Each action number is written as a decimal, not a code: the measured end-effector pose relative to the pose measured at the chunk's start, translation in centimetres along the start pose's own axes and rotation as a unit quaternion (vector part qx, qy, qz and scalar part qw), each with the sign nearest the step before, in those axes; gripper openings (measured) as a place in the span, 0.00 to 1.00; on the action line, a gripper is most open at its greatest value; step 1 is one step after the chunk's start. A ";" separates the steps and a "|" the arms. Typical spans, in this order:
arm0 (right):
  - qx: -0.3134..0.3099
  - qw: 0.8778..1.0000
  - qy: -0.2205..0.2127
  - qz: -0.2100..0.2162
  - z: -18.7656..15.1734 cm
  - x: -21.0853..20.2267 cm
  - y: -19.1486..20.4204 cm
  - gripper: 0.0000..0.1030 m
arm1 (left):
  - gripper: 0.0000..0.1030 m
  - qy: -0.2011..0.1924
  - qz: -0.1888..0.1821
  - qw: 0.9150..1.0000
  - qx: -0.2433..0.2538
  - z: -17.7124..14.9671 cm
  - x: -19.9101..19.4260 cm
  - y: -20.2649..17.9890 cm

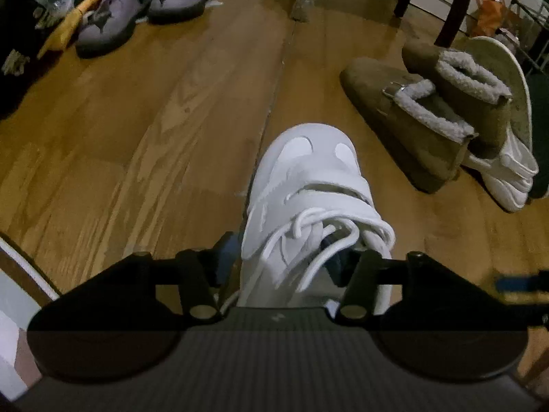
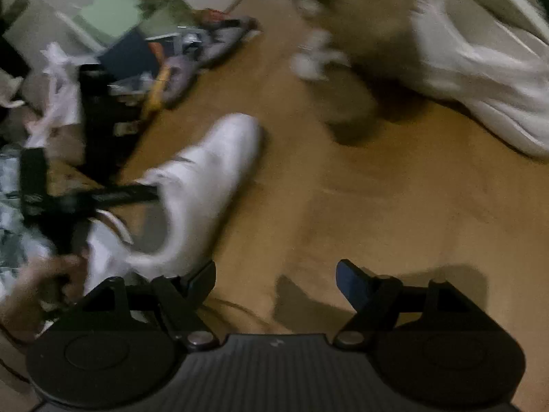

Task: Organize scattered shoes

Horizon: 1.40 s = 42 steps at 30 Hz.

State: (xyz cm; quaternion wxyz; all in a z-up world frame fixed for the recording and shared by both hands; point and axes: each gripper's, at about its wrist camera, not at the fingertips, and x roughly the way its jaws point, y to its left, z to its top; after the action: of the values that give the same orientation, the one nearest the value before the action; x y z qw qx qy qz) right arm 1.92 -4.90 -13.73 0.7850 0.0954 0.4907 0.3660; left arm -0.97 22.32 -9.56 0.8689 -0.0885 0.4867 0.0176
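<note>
- The wooden floor (image 1: 171, 130) carries everything you are sorting — no shelf shows.
- Two tan fleece-lined clogs (image 1: 405, 120) lie together toward the floor's right side, one leaning on the other, a second white sneaker (image 1: 504, 175) tucked just behind them.
- A grey pair of shoes (image 1: 113, 20) sits at the far left.
- The white sneaker (image 1: 308, 185) stands upright mid-floor, toe pointing away from you.
- Your left tongs (image 1: 288, 267) straddle its laced collar, released — pads not pressing.
- Your right tongs (image 2: 274, 278) hang spread over bare floor, holding nothing.
</note>
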 end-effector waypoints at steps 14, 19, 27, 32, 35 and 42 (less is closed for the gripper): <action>-0.113 0.989 0.080 -0.044 5.8 9.2 8.9 0.81 | 0.80 0.078 0.035 0.996 -0.008 -1.9 -3.8 1.0; -0.144 0.982 0.098 -0.073 5.5 10.8 9.2 0.81 | 0.87 0.092 0.043 0.995 -0.017 -1.9 -3.3 1.3; -0.114 0.977 0.149 -0.105 5.3 13.9 9.2 0.59 | 0.89 0.111 0.040 0.993 -0.020 -1.9 -2.8 0.4; -0.049 0.985 0.145 -0.076 5.3 13.1 8.0 0.40 | 0.90 0.112 0.036 0.993 -0.034 -2.2 -3.1 0.8; 0.040 0.989 0.132 -0.051 5.4 12.2 5.9 0.35 | 0.94 0.108 0.029 0.992 -0.051 -2.3 -3.2 1.3; 0.266 0.959 0.097 0.004 4.9 10.9 1.8 0.35 | 0.95 0.074 0.047 0.994 -0.059 -1.9 -5.8 1.3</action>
State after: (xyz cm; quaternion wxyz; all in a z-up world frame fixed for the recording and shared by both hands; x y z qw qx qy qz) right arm 7.90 4.68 -18.01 0.6783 0.2671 0.6436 0.2331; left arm -5.80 23.57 -5.82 0.8219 -0.1179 0.5515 0.0807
